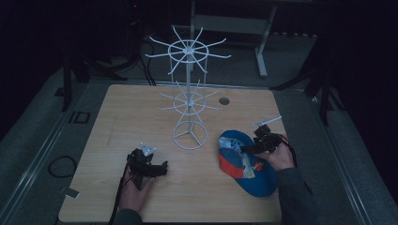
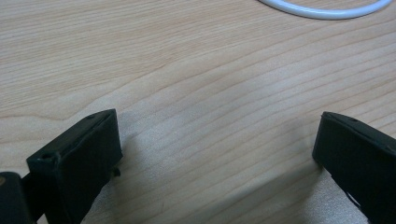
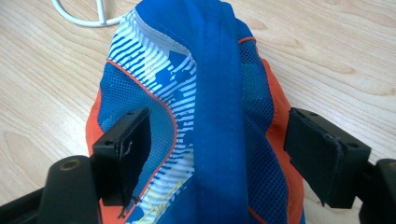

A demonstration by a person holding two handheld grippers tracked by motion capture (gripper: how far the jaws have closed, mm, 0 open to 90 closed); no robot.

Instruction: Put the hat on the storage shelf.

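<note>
A blue cap (image 1: pixel 246 163) with orange trim and white stripes lies on the wooden table (image 1: pixel 108 122) at the front right. My right gripper (image 1: pixel 251 147) hovers over it, open, its jaws standing on either side of the cap's blue band (image 3: pixel 217 116). My left gripper (image 1: pixel 162 168) rests low at the front left, open, with bare wood between its fingers (image 2: pixel 79 158). A white wire display stand (image 1: pixel 189 89) with two tiers of radial hooks rises from the table's middle.
The stand's round base ring (image 1: pixel 189 136) sits between the two grippers; its edge shows in the left gripper view (image 2: pixel 327 9). A round cable hole (image 1: pixel 224 101) is at the back right. Dark floor, cables and table legs surround the table.
</note>
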